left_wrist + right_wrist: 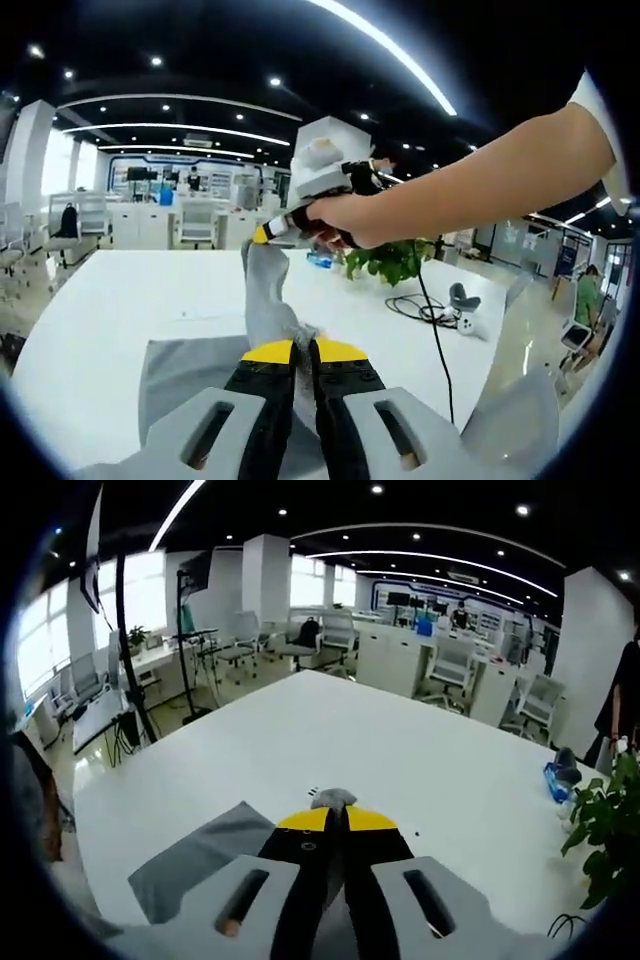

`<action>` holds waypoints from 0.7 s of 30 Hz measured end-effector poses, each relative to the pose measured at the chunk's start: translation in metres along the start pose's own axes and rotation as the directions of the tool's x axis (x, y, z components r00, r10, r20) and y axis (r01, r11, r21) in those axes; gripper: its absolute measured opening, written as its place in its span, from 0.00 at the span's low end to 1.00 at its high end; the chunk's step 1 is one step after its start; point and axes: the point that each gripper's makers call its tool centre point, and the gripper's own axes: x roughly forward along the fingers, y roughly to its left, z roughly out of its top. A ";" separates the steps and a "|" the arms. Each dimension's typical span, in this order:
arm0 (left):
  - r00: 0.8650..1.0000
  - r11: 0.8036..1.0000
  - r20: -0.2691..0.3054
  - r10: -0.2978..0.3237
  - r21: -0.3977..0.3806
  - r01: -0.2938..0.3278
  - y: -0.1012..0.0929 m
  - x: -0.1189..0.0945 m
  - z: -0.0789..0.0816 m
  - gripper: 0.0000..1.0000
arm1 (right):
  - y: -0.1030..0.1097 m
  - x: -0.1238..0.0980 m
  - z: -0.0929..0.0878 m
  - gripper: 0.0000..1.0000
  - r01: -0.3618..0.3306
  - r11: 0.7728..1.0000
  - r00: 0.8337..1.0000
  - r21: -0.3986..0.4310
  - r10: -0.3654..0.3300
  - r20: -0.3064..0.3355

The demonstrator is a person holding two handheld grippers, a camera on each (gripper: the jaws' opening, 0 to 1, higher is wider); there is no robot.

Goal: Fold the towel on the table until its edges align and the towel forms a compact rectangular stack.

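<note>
A grey towel lies on the white table. My left gripper is shut on a bunched fold of it, and a strip of cloth rises from those jaws to the right gripper, held in a hand further out over the table and shut on the strip's upper end. In the right gripper view my right gripper is shut, with a nub of grey towel poking out above its yellow tips. A flat part of the towel lies lower left on the table.
A potted green plant, a black cable and a small white device sit on the table's right side. A blue object and plant leaves are at the right edge. Office chairs and desks stand behind.
</note>
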 end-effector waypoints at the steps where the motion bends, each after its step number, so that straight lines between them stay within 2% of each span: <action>1: 1.000 1.000 -0.003 0.002 -0.003 -0.002 0.002 0.000 -0.001 0.06 | 0.001 0.001 0.001 0.02 -0.002 1.000 1.000 0.000 0.002 0.000; 6: 1.000 1.000 -0.017 0.016 -0.003 -0.016 0.011 -0.003 -0.010 0.06 | 0.014 0.010 0.001 0.02 -0.021 1.000 1.000 -0.008 0.021 -0.004; 14: 0.999 0.999 -0.032 0.031 -0.017 -0.031 0.015 -0.011 -0.021 0.06 | 0.036 0.022 -0.007 0.02 -0.064 0.998 0.998 -0.022 0.064 -0.019; 21: 0.998 0.999 -0.049 0.046 -0.016 -0.047 0.023 -0.013 -0.031 0.06 | 0.055 0.040 -0.013 0.02 -0.100 0.994 0.994 -0.033 0.099 -0.038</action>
